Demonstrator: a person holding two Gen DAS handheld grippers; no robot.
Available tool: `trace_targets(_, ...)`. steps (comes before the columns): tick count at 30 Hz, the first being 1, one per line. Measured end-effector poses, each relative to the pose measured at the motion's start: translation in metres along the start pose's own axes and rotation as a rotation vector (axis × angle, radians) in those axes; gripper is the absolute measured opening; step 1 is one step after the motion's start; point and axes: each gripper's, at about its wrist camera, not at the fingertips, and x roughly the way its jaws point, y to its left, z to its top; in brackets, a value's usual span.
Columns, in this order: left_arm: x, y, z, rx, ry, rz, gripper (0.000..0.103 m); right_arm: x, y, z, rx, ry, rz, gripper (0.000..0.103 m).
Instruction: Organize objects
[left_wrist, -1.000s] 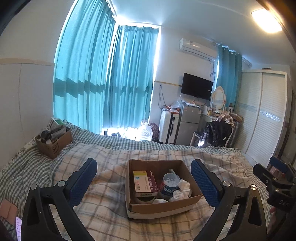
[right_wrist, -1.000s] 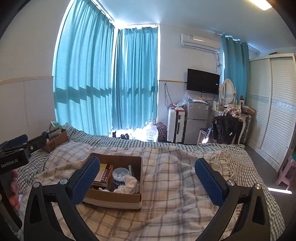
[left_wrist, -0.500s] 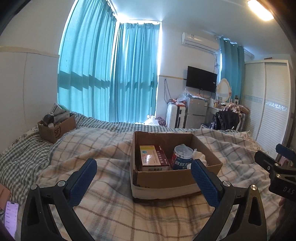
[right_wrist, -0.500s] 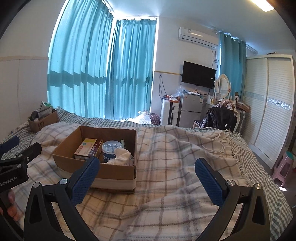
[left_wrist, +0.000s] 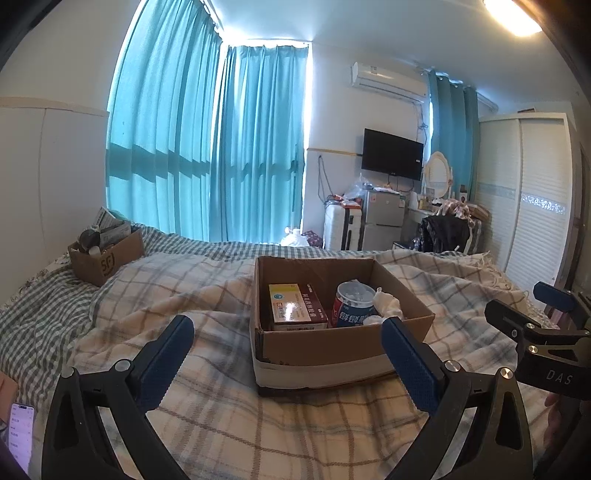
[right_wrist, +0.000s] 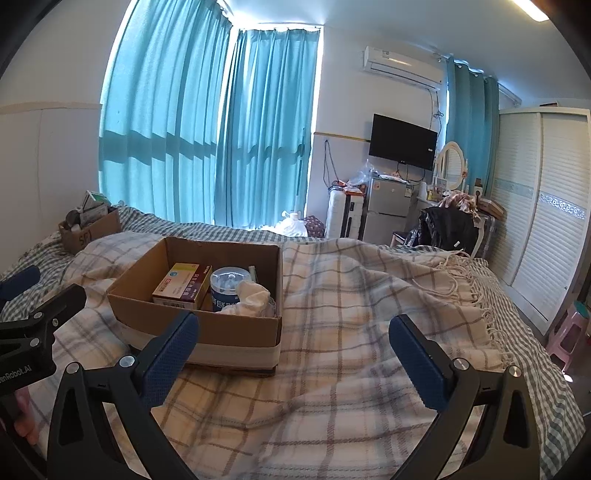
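An open cardboard box (left_wrist: 325, 349) sits on the plaid blanket on the bed; it also shows in the right wrist view (right_wrist: 236, 332). Inside lie a medicine carton (left_wrist: 293, 306), a blue and red round tub (left_wrist: 352, 304) and a crumpled white tissue (left_wrist: 386, 302). My left gripper (left_wrist: 288, 363) is open and empty, just in front of the box. My right gripper (right_wrist: 293, 356) is open and empty, in front of the box's right corner, over bare blanket.
A second cardboard box (left_wrist: 105, 253) full of items stands at the far left of the bed. A phone (left_wrist: 20, 435) lies at the lower left. A fridge, suitcase and chair with clothes (right_wrist: 447, 227) stand beyond the bed. A wardrobe (right_wrist: 546, 206) is on the right.
Both grippers have dropped lower and moved closer to the open box, which now looks larger. Both stayed open.
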Motion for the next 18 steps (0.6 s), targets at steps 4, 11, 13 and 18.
trace_targets(4, 0.0011, 0.0008, -0.0017, -0.006, 0.009, -0.006, 0.103, 0.0004, -0.0011, -0.0001, 0.006, 0.004, 0.000, 0.103)
trace_targets(11, 0.0019, -0.0015, -0.0027, 0.005, 0.016, -0.010, 0.103, 0.0009, 0.0001, -0.0003, 0.006, 0.008, 0.002, 0.103)
trace_targets(13, 0.0025, -0.0010, -0.0028, 0.005, 0.018, -0.008, 0.103, 0.0012, -0.0001, -0.0005, 0.007, 0.008, 0.003, 0.103)
trace_targets(18, 0.0034, 0.0006, -0.0030, -0.001, 0.021, -0.003, 0.103, 0.0012, 0.0001, -0.0018, 0.012, 0.012, 0.003, 0.103)
